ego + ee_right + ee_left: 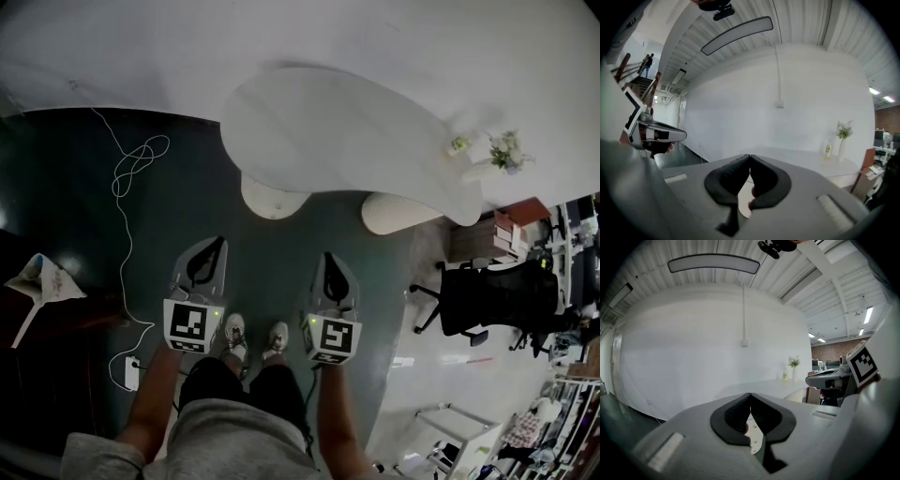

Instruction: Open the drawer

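Your left gripper (217, 246) and right gripper (330, 261) are both clenched, empty — white table (356, 131) ahead, well apart — the drawer can't be made out.

Looks like an open-plan office in an industrial-looking building. There's a big curved white table (356, 131) with a vase of flowers (506, 150) and a small bottle (457, 144) on it, and a black swivel office chair (497, 295) off to one side. Overhead it's a ribbed ceiling (787, 268) with a long light panel (714, 263) and strip lights (868, 314), and there's a brick wall (834, 350) at the far end. A staircase (642, 82) goes up on the other side, and a loose white cable (131, 173) trails over the dark floor (75, 206).
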